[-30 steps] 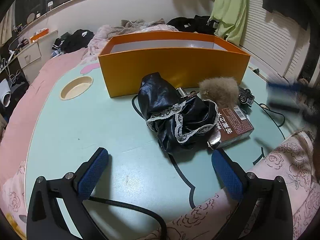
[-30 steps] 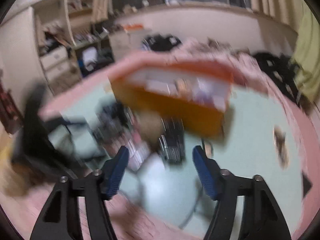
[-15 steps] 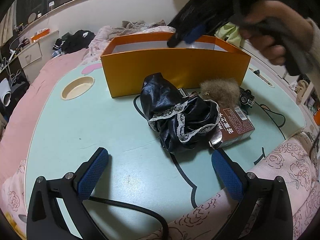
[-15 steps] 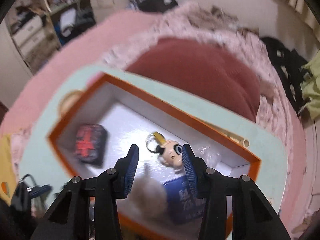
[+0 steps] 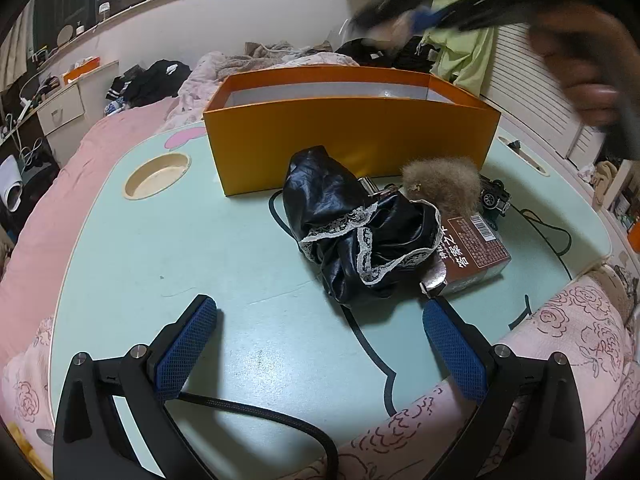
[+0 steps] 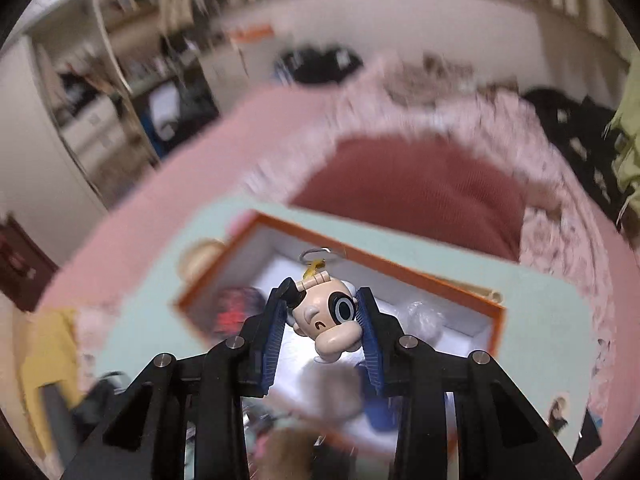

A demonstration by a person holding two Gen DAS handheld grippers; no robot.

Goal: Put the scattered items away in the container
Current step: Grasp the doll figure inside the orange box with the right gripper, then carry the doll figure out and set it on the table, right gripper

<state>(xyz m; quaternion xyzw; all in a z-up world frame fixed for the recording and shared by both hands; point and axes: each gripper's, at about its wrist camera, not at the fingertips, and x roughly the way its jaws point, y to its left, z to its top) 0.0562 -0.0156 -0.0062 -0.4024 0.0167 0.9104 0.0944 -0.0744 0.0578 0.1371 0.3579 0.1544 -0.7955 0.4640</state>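
On the brown box (image 5: 474, 248), large pale Chinese characters running along its top face, "答案之" legible, with a smaller line of characters beside them too small to make out. Near the box's far corner, a white barcode label with a red strip, digits unreadable. On the dark pouch (image 6: 236, 310) inside the orange container (image 6: 496, 312), a red marking, too blurred to read. Nothing else legible in either view.
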